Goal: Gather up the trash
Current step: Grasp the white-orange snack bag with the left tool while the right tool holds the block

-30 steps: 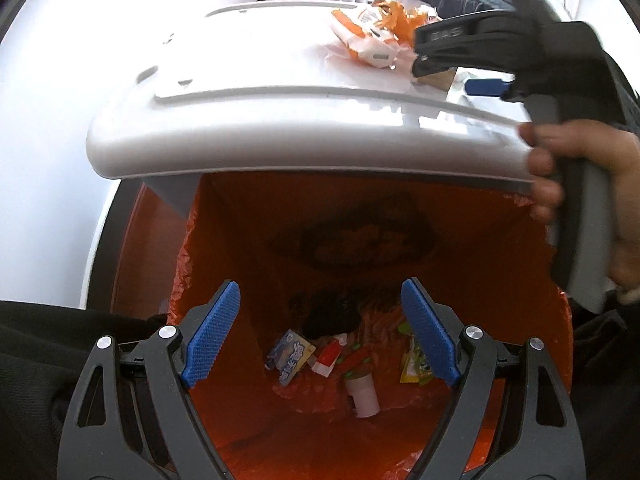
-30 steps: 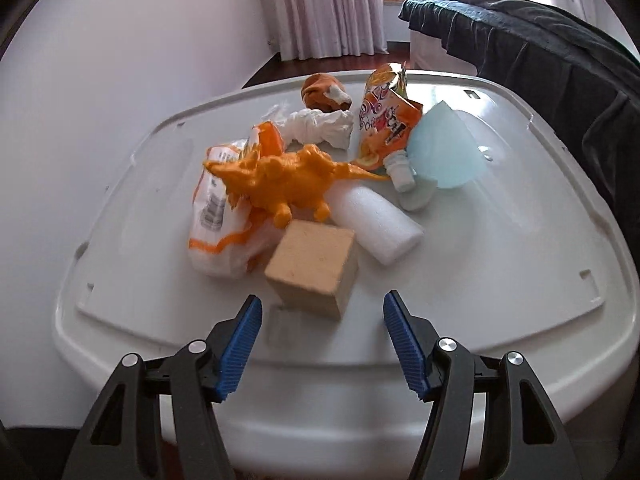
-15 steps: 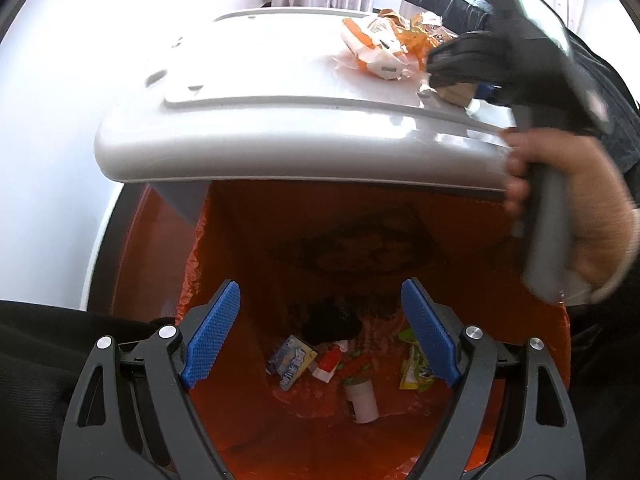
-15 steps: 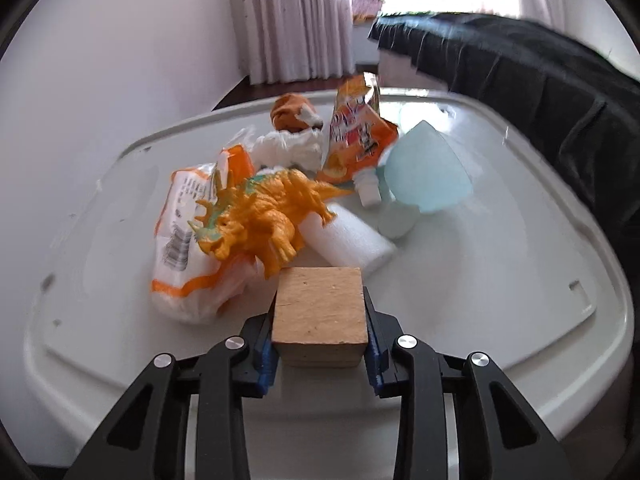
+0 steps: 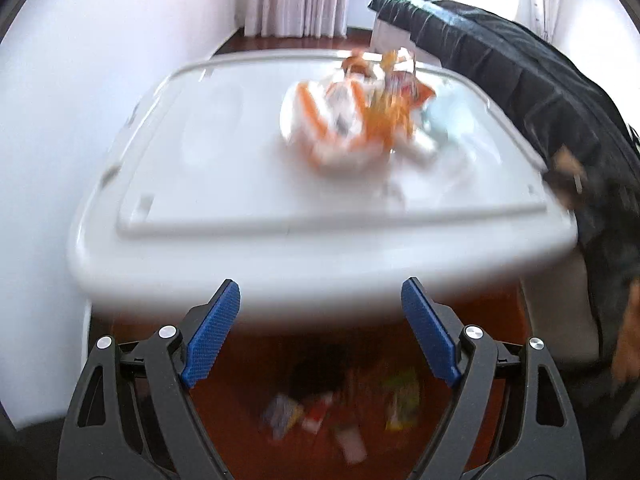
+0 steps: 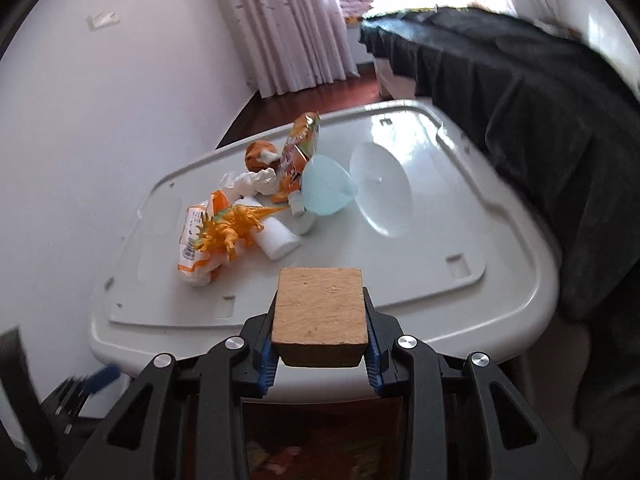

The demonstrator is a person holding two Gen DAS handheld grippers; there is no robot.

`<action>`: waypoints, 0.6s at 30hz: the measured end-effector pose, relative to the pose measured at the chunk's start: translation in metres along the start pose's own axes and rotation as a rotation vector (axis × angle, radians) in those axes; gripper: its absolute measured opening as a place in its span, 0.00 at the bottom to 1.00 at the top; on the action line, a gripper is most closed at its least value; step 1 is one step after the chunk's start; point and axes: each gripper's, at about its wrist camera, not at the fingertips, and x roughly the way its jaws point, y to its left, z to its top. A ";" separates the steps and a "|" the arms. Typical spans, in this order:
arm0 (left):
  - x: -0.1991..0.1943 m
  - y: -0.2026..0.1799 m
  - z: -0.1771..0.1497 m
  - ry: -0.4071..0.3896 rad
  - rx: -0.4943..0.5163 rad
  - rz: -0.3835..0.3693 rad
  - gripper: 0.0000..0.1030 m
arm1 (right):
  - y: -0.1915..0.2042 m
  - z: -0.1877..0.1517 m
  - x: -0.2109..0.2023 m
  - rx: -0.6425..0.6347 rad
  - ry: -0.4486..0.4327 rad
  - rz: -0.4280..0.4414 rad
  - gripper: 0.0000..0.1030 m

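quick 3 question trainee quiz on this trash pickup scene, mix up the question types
1. True or false: the right tongs are shut on the wooden block.
2. Which lies beside the orange toy dinosaur on the grey lid? A) a glass bottle B) a white foam cylinder C) a metal spoon
3. Fill in: the left tongs are ____, with nothing between their blue pads.

Key: 1 true; 2 B; 3 open
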 end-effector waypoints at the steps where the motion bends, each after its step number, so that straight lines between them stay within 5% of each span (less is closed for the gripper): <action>1: 0.008 -0.005 0.011 -0.004 0.016 -0.017 0.79 | -0.002 0.003 0.001 0.019 -0.003 0.018 0.33; 9: 0.097 -0.010 0.077 0.074 0.079 0.015 0.80 | -0.007 0.009 -0.015 0.036 -0.046 0.046 0.34; 14: 0.114 -0.011 0.103 0.030 0.092 0.022 0.80 | -0.018 0.013 -0.009 0.110 -0.016 0.076 0.34; 18: 0.122 -0.007 0.104 0.001 0.096 -0.031 0.48 | -0.016 0.014 -0.011 0.107 -0.025 0.071 0.34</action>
